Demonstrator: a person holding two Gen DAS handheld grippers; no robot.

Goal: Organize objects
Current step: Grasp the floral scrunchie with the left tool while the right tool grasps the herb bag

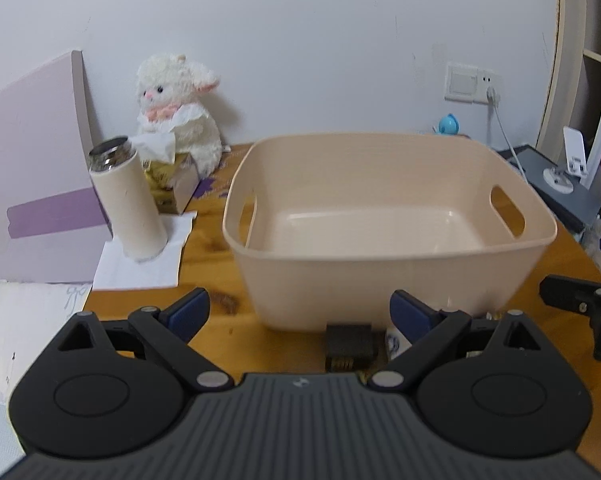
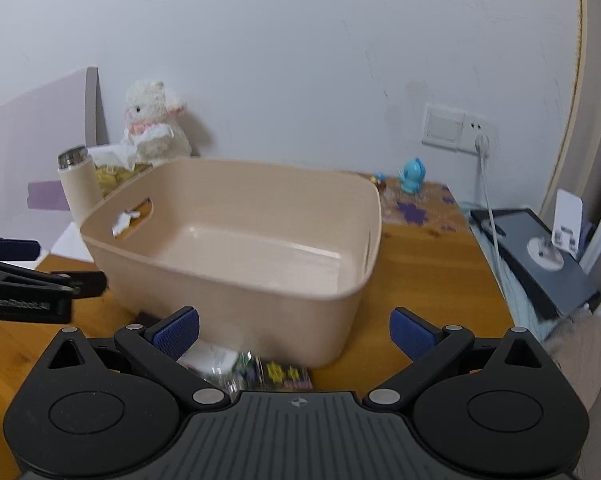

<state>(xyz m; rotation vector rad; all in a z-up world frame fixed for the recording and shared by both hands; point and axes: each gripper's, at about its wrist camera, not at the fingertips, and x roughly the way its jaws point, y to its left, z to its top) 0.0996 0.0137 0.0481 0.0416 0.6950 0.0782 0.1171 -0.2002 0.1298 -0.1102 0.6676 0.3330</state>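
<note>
An empty beige plastic basket (image 1: 380,284) with handle slots stands in the middle of the wooden table; it also shows in the right wrist view (image 2: 228,296). My left gripper (image 1: 300,312) is open and empty just in front of its near wall. A small black block (image 1: 348,346) and a white and blue object (image 1: 396,342) lie below the left gripper. My right gripper (image 2: 294,334) is open and empty above a white case (image 2: 212,356) and a clear packet of small coloured items (image 2: 276,374) in front of the basket.
A cream flask (image 1: 128,204) stands on a paper napkin at the left, by a tissue box (image 1: 172,184) and a white plush lamb (image 1: 180,108). A blue toy (image 2: 412,178) sits at the back right. A dark box (image 2: 540,252) with a cable lies off the right edge.
</note>
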